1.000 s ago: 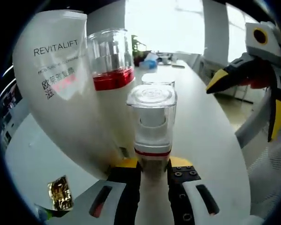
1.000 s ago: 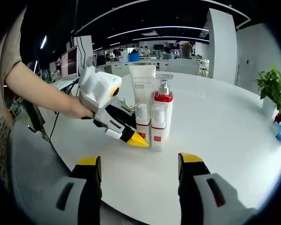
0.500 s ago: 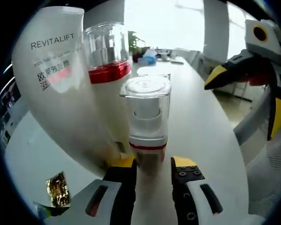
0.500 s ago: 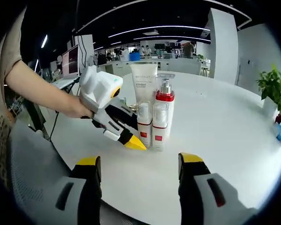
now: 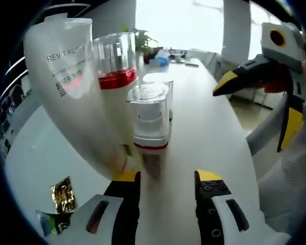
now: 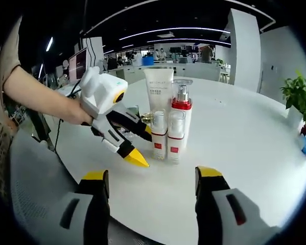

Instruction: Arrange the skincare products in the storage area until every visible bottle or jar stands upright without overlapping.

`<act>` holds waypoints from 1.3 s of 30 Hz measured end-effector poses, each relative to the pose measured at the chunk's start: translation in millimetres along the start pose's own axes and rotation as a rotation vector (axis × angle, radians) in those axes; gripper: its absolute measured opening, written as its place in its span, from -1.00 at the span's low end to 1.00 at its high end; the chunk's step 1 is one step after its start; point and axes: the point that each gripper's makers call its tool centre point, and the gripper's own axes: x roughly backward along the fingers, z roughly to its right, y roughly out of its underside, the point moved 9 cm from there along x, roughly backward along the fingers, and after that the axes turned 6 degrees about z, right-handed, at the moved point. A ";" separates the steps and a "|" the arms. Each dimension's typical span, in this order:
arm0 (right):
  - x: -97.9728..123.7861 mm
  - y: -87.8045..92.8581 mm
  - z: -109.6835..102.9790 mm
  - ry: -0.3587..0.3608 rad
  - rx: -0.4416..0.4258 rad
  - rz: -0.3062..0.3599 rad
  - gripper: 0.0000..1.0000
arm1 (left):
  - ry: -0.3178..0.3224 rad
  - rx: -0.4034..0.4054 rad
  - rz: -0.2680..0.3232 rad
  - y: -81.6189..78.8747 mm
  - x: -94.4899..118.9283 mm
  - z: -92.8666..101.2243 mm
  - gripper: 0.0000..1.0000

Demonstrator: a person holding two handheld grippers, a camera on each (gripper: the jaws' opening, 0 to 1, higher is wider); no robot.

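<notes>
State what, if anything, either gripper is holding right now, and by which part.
Nothing is held. The left gripper is open, its fingers apart just short of the small clear-capped bottle. The right gripper is open over the bare white table.

Four skincare items upright, tight cluster on the white table (image 6: 234, 132). Tall white squeeze tube printed REVITALIFT (image 6: 158, 91) at rear. Beside it, white pump bottle with red collar and clear cap (image 6: 181, 109). In front, two small clear-capped bottles with red bands (image 6: 167, 135), side by side, touching.
</notes>
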 end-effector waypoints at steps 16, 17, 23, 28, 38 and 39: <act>-1.1 0.6 -3.9 -0.029 0.008 -0.005 0.39 | -0.060 0.174 -0.007 19.2 51.4 16.5 0.49; -1.2 0.8 -4.3 -0.031 0.012 -0.005 0.39 | -0.065 0.182 -0.007 20.4 53.9 17.1 0.53; -1.0 0.7 -6.1 -0.040 0.031 -0.006 0.39 | -0.118 0.239 -0.004 29.8 72.2 22.5 0.64; -0.8 0.3 -6.6 -0.045 0.032 -0.001 0.38 | -0.182 0.314 0.030 33.5 89.1 26.6 0.72; -1.5 0.0 -11.0 -0.070 0.052 -0.005 0.38 | -0.278 0.397 0.055 47.0 120.0 37.1 0.88; -1.5 0.0 -11.1 -0.071 0.052 -0.004 0.37 | -0.284 0.401 0.056 48.3 122.7 38.4 0.88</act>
